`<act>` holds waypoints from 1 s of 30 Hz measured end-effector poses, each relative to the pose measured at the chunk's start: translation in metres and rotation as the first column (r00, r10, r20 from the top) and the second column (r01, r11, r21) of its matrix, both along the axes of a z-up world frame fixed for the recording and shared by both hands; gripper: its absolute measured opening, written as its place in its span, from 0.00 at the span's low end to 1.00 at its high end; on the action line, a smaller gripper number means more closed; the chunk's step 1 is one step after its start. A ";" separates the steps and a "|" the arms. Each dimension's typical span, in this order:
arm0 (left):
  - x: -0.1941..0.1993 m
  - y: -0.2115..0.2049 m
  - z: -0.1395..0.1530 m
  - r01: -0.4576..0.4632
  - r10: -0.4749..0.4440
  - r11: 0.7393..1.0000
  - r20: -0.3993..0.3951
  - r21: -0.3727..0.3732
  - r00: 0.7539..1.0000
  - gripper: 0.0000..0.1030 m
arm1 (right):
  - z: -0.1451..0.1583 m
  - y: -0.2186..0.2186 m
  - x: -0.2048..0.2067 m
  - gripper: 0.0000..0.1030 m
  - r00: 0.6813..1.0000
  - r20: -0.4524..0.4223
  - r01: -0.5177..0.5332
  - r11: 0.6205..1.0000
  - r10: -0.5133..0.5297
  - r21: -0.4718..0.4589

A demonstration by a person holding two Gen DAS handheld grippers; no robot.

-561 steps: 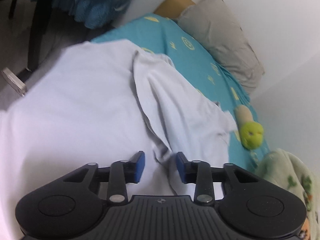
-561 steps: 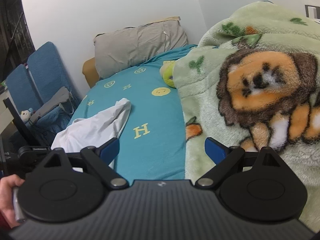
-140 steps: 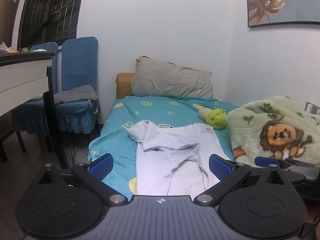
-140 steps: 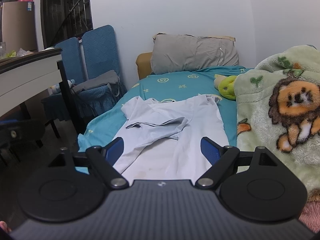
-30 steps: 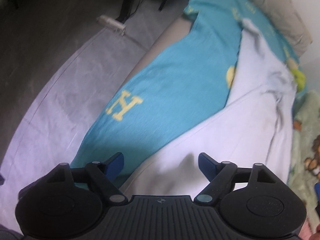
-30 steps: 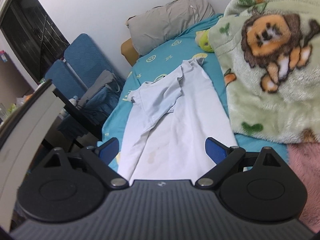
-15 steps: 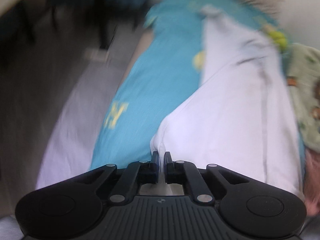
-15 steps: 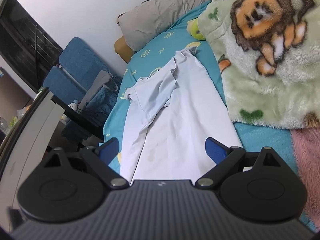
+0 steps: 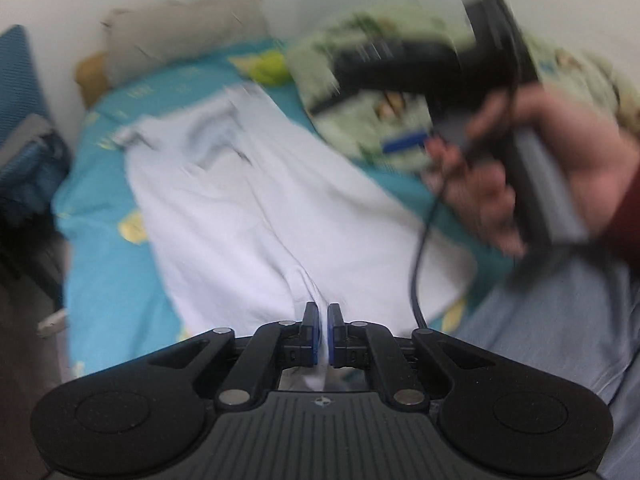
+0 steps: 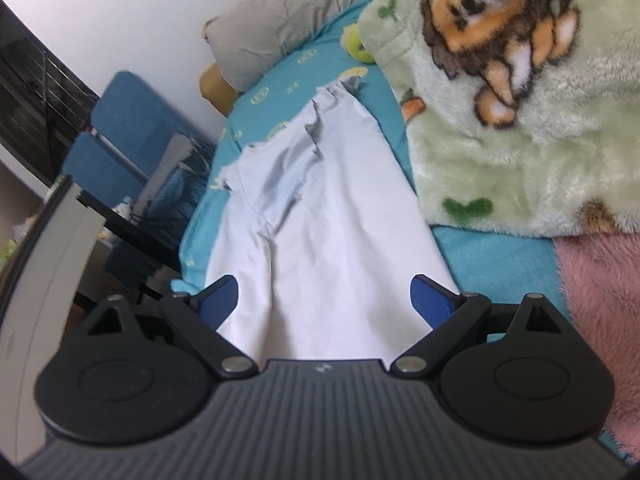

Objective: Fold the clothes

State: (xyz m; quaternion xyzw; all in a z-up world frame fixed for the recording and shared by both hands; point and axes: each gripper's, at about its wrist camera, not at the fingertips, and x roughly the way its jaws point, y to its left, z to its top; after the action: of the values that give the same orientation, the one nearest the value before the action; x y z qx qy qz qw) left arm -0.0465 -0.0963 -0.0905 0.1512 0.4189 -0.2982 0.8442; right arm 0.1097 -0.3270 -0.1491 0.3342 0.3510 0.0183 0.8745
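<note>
A pale white shirt [image 9: 256, 184] lies spread lengthwise on the teal bed sheet [image 9: 100, 248], collar end far, hem near. My left gripper [image 9: 323, 318] is shut on the shirt's near hem, and the cloth ridges up from between its pads. In the right wrist view the shirt [image 10: 328, 232] runs away from me, one sleeve folded across its upper part. My right gripper [image 10: 324, 300] is open and empty just above the near hem. It also shows in the left wrist view [image 9: 404, 142], blurred, held in a hand at the right.
A green lion blanket [image 10: 520, 120] is heaped on the bed's right side, with a pink fleece [image 10: 600, 300] near it. A grey pillow [image 10: 288, 20] and a green plush toy [image 10: 358, 46] lie at the head. Blue chairs [image 10: 120, 136] and a desk [image 10: 52, 240] stand on the left.
My left gripper stays shut on the hem and has swung right, now facing up the bed, pulling the cloth into a ridge. My right gripper has come lower over the near hem.
</note>
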 end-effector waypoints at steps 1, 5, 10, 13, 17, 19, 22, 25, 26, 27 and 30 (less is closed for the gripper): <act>0.005 0.003 -0.005 -0.007 0.006 1.000 -0.036 -0.012 0.999 0.20 | -0.003 0.000 0.000 0.91 1.000 -0.012 -0.002 1.000 0.002 -0.007; 0.035 0.034 -0.011 -0.152 0.130 0.980 -0.169 -0.126 0.977 0.53 | -0.015 -0.005 -0.005 0.91 0.997 -0.076 0.005 1.000 -0.006 -0.007; 0.086 0.114 -0.023 -0.533 0.415 0.797 -0.383 -0.283 0.825 0.64 | -0.040 -0.012 -0.008 0.91 0.976 -0.210 0.051 0.999 -0.049 0.000; 0.108 0.134 -0.046 -0.655 0.510 0.721 -0.467 -0.225 0.722 0.66 | -0.052 -0.013 -0.008 0.91 0.959 -0.273 0.073 0.997 -0.070 0.002; 0.110 0.134 -0.063 -0.681 0.515 0.709 -0.525 -0.184 0.678 0.70 | -0.059 -0.008 -0.008 0.91 0.948 -0.308 0.077 0.997 -0.078 -0.016; 0.106 0.128 -0.065 -0.659 0.487 0.729 -0.536 -0.185 0.689 0.73 | -0.059 -0.004 -0.008 0.91 0.942 -0.325 0.071 0.997 -0.078 -0.035; 0.101 0.120 -0.067 -0.621 0.441 0.762 -0.556 -0.183 0.705 0.73 | -0.057 0.004 -0.011 0.91 0.927 -0.367 0.057 0.997 -0.074 -0.056; 0.097 0.111 -0.070 -0.580 0.393 0.794 -0.575 -0.181 0.717 0.72 | -0.056 0.017 -0.014 0.91 0.898 -0.436 0.008 0.995 -0.052 -0.103; 0.095 0.108 -0.071 -0.567 0.377 0.804 -0.582 -0.181 0.721 0.70 | -0.055 0.023 -0.016 0.91 0.888 -0.457 -0.014 0.992 -0.045 -0.124; 0.094 0.105 -0.072 -0.553 0.361 0.813 -0.588 -0.181 0.724 0.68 | -0.055 0.029 -0.018 0.89 0.878 -0.478 -0.036 0.989 -0.038 -0.145; 0.089 0.097 -0.075 -0.513 0.320 0.841 -0.603 -0.174 0.730 0.65 | -0.053 0.040 -0.025 0.80 0.857 -0.515 -0.096 0.985 0.009 -0.142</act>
State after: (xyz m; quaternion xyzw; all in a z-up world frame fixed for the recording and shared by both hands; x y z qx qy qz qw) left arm 0.0426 0.0012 -0.1652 -0.1838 0.6113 -0.1942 0.7449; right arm 0.0848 -0.2867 -0.2023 0.2446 0.5803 -0.0759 0.7731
